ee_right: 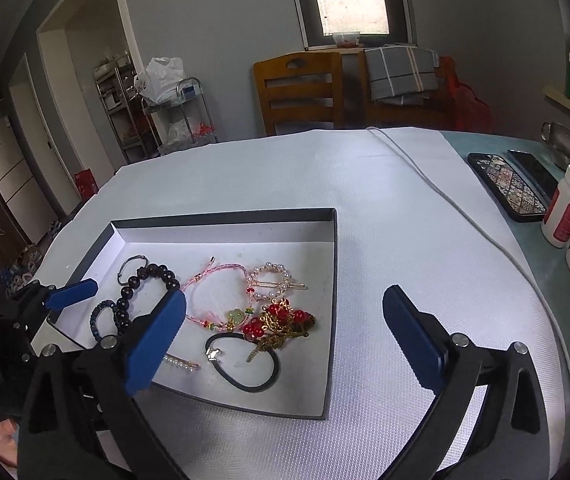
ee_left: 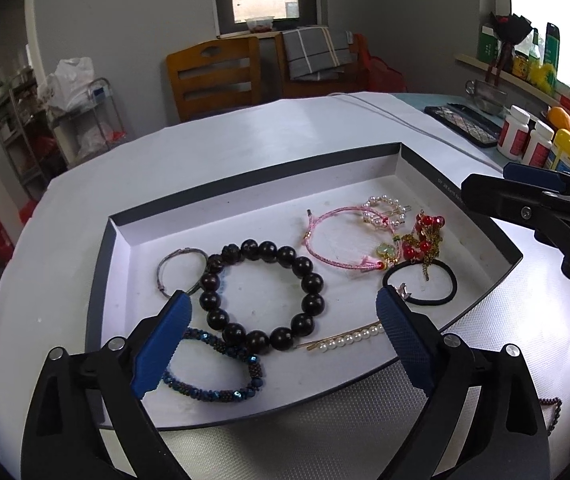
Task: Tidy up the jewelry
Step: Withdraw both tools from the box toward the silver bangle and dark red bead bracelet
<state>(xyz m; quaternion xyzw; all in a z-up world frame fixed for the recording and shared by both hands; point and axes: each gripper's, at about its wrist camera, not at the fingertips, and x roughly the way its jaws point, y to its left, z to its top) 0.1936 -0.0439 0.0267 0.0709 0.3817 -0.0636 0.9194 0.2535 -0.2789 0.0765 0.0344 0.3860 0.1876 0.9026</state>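
A shallow black-rimmed box (ee_left: pixel 399 148) with a white floor holds the jewelry. In it lie a dark bead bracelet (ee_left: pixel 303 268), a thin silver bangle (ee_left: pixel 165 266), a blue beaded bracelet (ee_left: pixel 253 364), a pearl hair pin (ee_left: pixel 349 338), a pink cord bracelet (ee_left: pixel 325 244), a pearl ring clip (ee_left: pixel 385 210), a red-bead gold chain piece (ee_left: pixel 421 240) and a black hair tie (ee_left: pixel 441 300). My left gripper (ee_left: pixel 285 320) is open and empty above the box's near side. My right gripper (ee_right: pixel 285 320) is open and empty over the box's right edge (ee_right: pixel 331 312). It also shows in the left wrist view (ee_left: pixel 525 196).
The box sits on a white cloth (ee_right: pixel 365 168) over a round table. A grey cable (ee_right: pixel 437 188) crosses the cloth. Phones (ee_right: pixel 505 184), white bottles (ee_right: pixel 569 208) and yellow containers (ee_left: pixel 569 148) stand at the right. Wooden chairs (ee_right: pixel 297 92) stand behind the table.
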